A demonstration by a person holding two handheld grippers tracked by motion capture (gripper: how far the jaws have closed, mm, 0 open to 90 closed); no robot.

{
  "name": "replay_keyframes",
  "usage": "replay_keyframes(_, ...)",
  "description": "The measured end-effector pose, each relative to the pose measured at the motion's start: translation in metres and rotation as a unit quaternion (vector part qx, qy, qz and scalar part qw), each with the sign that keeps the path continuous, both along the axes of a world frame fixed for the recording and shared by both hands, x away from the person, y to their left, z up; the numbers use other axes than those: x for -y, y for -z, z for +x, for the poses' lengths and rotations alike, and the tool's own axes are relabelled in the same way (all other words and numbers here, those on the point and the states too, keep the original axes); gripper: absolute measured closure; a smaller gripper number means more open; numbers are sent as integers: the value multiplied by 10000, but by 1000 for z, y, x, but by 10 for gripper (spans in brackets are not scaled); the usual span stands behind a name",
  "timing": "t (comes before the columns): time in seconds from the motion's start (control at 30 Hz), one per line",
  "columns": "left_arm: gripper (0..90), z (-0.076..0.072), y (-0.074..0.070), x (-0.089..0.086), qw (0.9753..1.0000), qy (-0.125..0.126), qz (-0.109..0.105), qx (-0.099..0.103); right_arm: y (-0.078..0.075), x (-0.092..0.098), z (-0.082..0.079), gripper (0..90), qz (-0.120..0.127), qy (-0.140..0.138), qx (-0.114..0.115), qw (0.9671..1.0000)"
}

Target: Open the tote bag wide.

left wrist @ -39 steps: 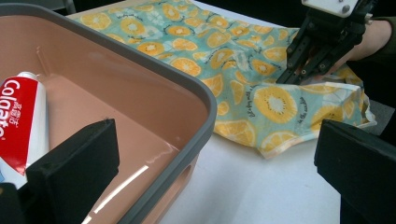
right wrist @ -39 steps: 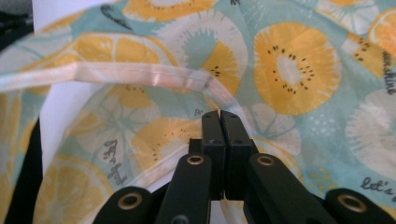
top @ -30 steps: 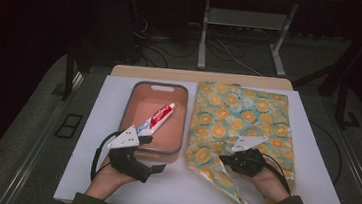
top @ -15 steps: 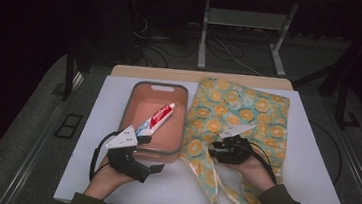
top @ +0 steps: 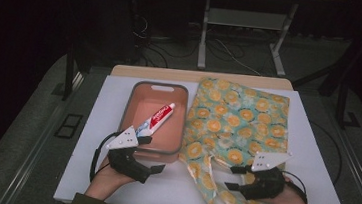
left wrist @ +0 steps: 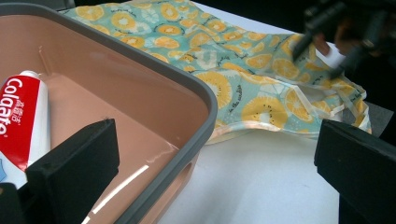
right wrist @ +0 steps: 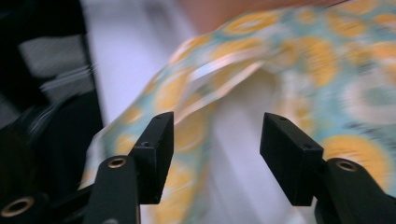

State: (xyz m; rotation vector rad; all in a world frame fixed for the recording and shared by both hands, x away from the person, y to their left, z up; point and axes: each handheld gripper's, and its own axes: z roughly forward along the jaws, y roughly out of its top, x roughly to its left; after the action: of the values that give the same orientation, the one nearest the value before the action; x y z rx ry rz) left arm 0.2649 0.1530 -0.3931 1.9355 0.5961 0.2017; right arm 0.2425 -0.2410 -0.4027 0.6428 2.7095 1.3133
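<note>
While your right gripper (top: 230, 177) hangs open over the bag (top: 240, 123), its near hem lies just ahead, between the jaws. Your left gripper (top: 150, 154) gapes astride the bin (top: 178, 132) wall, tube (top: 156, 119) just inside its left jaw.

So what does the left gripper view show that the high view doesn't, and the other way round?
Left gripper view: the Colgate lettering on the toothpaste tube, and the left claw's open jaws straddling the tub's grey rim. High view: the whole white table, the dark floor with cables behind it, both forearms, and the right claw over the lower end of the cloth bag. Both show the tub, the tube and the bag.
</note>
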Motion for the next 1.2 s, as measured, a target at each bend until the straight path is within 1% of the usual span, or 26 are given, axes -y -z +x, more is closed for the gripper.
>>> replay_keyframes(0.1, 0, 0, 0, 0, 10000, 2, 1, -1, 4, -11, -14, 458, -60, -351, -43, 9994)
replay_keyframes(0.2, 0, 0, 0, 0, 10000, -1, -3, -3, 9, -23, -22, 461, -123, -657, -143, 9977)
replay_keyframes(0.23, 0, 0, 0, 0, 10000, 6, -5, -5, 14, -30, -27, 462, -247, -872, -193, 9957)
replay_keyframes(0.27, 0, 0, 0, 0, 10000, 7, 3, -4, 14, -30, -27, 462, -247, -872, -193, 9957)
replay_keyframes(0.33, 0, 0, 1, 0, 10000, 1, 2, -16, 19, -37, -30, 470, -384, -1075, -283, 9931)
replay_keyframes(0.37, 0, 0, 1, 0, 10000, 8, 6, -12, 23, -40, -32, 478, -490, -1140, -344, 9917)
replay_keyframes(0.4, 0, 0, 1, 0, 10000, 15, 18, -10, 26, -43, -33, 505, -635, -1191, -349, 9902)
replay_keyframes(0.43, 0, 0, 1, 1, 10000, 13, 1, -19, 30, -45, -34, 562, -789, -1241, -342, 9885)
replay_keyframes(0.47, 0, 0, 1, 1, 10000, 20, 2, -16, 32, -47, -34, 629, -874, -1291, -365, 9871)
replay_keyframes(0.5, 0, 0, 1, 1, 10000, 19, -4, -12, 33, -48, -34, 728, -897, -1298, -344, 9869)
replay_keyframes(0.53, 0, 0, 1, 1, 10000, 24, 4, -11, 32, -47, -33, 798, -884, -1269, -351, 9873)
replay_keyframes(0.6, 0, 0, 1, 1, 10000, 19, -2, -8, 28, -44, -32, 870, -775, -1233, -299, 9889)
replay_keyframes(0.63, 0, 0, 0, 1, 10000, 18, 3, -7, 25, -43, -31, 874, -704, -1206, -265, 9899)
replay_keyframes(0.67, 0, 0, 0, 1, 10000, 13, 1, -6, 17, -38, -27, 877, -503, -1104, -192, 9924)
replay_keyframes(0.7, 0, 0, 0, 1, 10000, 14, 0, -4, 17, -38, -27, 877, -503, -1104, -192, 9924)
replay_keyframes(0.77, 0, 0, 0, 1, 10000, 13, 6, 1, 7, -32, -22, 877, -270, -989, -101, 9947)
replay_keyframes(0.83, 0, 0, 0, 1, 10000, 12, -1, -2, -3, -25, -14, 880, -102, -795, 11, 9968)
replay_keyframes(0.9, 0, 0, 0, 1, 10000, 9, -11, -5, -12, -18, -3, 882, 45, -612, 130, 9980)
replay_keyframes(1.0, 0, 0, 0, 1, 10000, 13, -14, -9, -24, -7, 17, 884, 222, -275, 284, 9990)
replay_keyframes(1.07, 0, 1, 0, 1, 10000, 4, -12, -16, -29, 0, 30, 884, 317, -94, 319, 9989)
replay_keyframes(1.1, 0, 1, 0, 1, 10000, 4, -11, -18, -30, 4, 36, 884, 317, 25, 405, 9987)
replay_keyframes(1.2, 0, 1, 0, 1, 10000, 12, -7, -16, -33, 13, 55, 884, 302, 355, 488, 9977)
